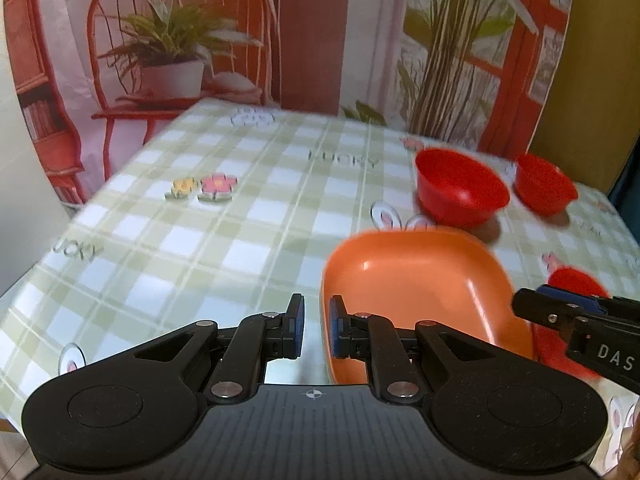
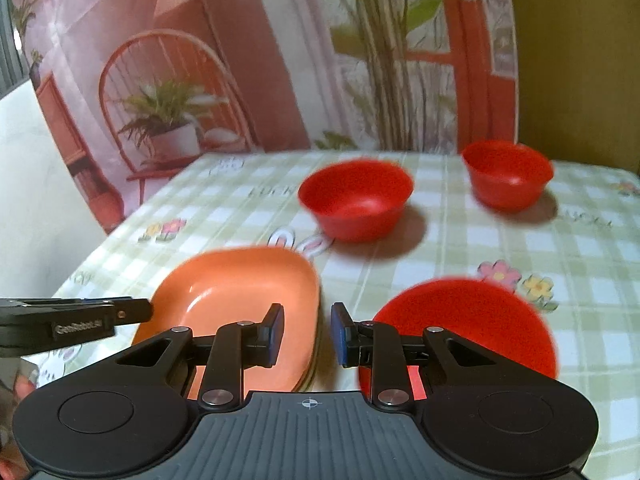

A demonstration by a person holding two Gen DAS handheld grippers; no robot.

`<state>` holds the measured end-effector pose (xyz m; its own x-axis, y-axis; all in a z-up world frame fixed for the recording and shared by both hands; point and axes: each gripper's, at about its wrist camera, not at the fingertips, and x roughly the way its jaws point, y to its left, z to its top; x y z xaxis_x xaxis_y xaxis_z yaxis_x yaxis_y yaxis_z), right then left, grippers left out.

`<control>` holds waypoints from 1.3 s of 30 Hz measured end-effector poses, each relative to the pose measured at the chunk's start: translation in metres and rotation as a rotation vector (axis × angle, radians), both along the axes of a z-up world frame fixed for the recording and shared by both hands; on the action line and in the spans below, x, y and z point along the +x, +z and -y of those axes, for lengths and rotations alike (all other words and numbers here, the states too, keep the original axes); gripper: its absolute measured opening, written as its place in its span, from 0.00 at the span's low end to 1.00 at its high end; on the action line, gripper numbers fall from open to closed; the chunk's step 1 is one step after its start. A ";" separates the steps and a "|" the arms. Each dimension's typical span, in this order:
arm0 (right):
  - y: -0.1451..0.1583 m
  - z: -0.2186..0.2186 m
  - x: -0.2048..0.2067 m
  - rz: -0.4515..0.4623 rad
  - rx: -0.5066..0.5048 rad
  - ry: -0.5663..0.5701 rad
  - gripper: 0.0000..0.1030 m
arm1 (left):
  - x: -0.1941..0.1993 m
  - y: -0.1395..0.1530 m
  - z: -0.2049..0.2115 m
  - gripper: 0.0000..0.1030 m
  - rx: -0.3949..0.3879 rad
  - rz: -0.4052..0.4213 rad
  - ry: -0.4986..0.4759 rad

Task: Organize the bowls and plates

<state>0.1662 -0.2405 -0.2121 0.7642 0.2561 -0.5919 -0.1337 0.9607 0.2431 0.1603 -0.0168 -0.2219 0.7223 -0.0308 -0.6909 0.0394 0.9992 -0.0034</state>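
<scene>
Green-and-white checked oilcloth [image 2: 460,240] covers the table, with a printed backdrop [image 2: 240,60] of a chair and plants behind it. We see an orange square plate [image 2: 236,300] at the near left; thin edges under its right rim suggest a stack, though we cannot tell how many. A red plate [image 2: 480,320] lies just beside it on the right, and 2 red bowls sit farther back: the middle bowl [image 2: 356,204] and the far right bowl [image 2: 508,176], well apart from each other.

Our left gripper [image 1: 316,326] has its jaws narrowly parted and empty, at the near-left rim of the orange plate. Our right gripper [image 2: 308,334] is likewise parted and empty, hovering over the gap between the 2 plates.

We judge the sorting is at an early step: nothing is grasped. Next we must choose 1 piece, probably a plate rim, and close on it.
</scene>
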 end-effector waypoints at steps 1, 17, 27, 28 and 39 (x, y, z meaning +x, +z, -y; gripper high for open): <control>0.005 0.004 0.000 0.018 -0.004 -0.008 0.24 | 0.001 0.007 -0.002 0.14 -0.007 0.014 0.003; 0.069 0.101 0.004 0.235 0.065 -0.222 0.24 | 0.013 0.110 0.012 0.14 -0.084 0.263 -0.033; 0.049 0.112 0.015 0.191 0.069 -0.235 0.25 | 0.035 0.089 0.035 0.14 -0.046 0.220 -0.084; 0.047 0.112 0.018 0.184 0.070 -0.232 0.25 | 0.038 0.086 0.036 0.14 -0.039 0.214 -0.086; 0.028 0.107 0.071 0.096 0.087 -0.200 0.25 | 0.082 0.070 0.044 0.30 -0.006 0.174 -0.136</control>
